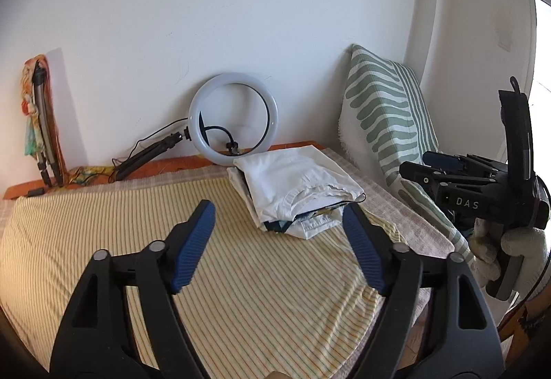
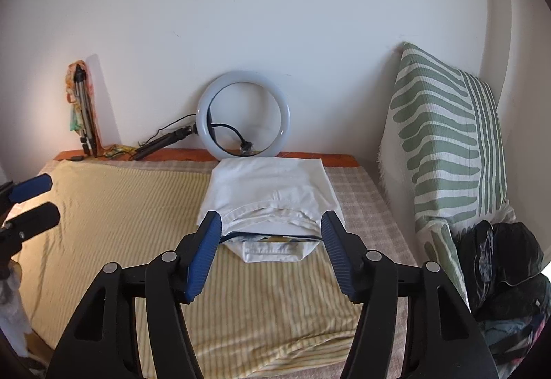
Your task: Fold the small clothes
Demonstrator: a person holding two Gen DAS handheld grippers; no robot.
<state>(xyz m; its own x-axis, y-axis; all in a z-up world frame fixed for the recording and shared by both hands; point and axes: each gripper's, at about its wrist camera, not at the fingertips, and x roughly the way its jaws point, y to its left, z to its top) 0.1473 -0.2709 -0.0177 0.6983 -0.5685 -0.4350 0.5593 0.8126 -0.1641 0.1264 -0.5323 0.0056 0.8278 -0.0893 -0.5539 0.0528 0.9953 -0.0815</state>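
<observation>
A small stack of folded clothes, white on top [image 1: 296, 186], lies on the yellow striped sheet [image 1: 103, 234] at the back right of the surface; it also shows in the right wrist view [image 2: 272, 189], with a dark-edged patterned piece under the white top. My left gripper [image 1: 279, 224] is open and empty, held above the sheet just in front of the stack. My right gripper [image 2: 272, 231] is open and empty, right before the stack's front edge. It also shows from the side in the left wrist view [image 1: 413, 169]. The left gripper's fingertips [image 2: 31, 188] show at the left edge of the right wrist view.
A ring light [image 2: 242, 115] on a small tripod leans on the wall behind the stack. A green-and-white striped cushion [image 2: 444, 145] stands at the right. A dark pile of clothes [image 2: 506, 272] lies at the right front. A folded tripod [image 2: 84, 110] stands at back left.
</observation>
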